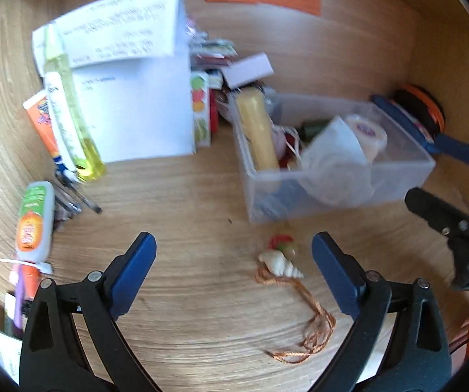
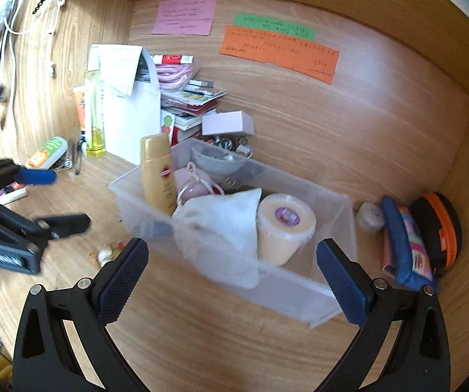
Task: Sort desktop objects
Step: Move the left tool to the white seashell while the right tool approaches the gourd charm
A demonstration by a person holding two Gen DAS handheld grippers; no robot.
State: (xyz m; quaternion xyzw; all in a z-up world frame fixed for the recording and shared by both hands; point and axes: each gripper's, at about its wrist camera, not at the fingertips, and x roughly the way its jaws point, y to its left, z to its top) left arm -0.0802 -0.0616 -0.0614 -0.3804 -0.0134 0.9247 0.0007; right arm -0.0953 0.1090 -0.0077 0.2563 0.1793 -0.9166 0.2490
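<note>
- Left tongs: spread, empty, lower centre; shell pendant lies between the tips on desk.
- Right tongs: spread, empty, before clear bin.

The pale wood-grain surface looks matt and smooth. On it, the clear frosted plastic box holds a glossy tan plastic bottle, a soft white cloth pouch and a shiny film-wrapped cream roll. Left of the box lie a smooth cream spiral shell and its twisted orange cord, probably fibre.
</note>
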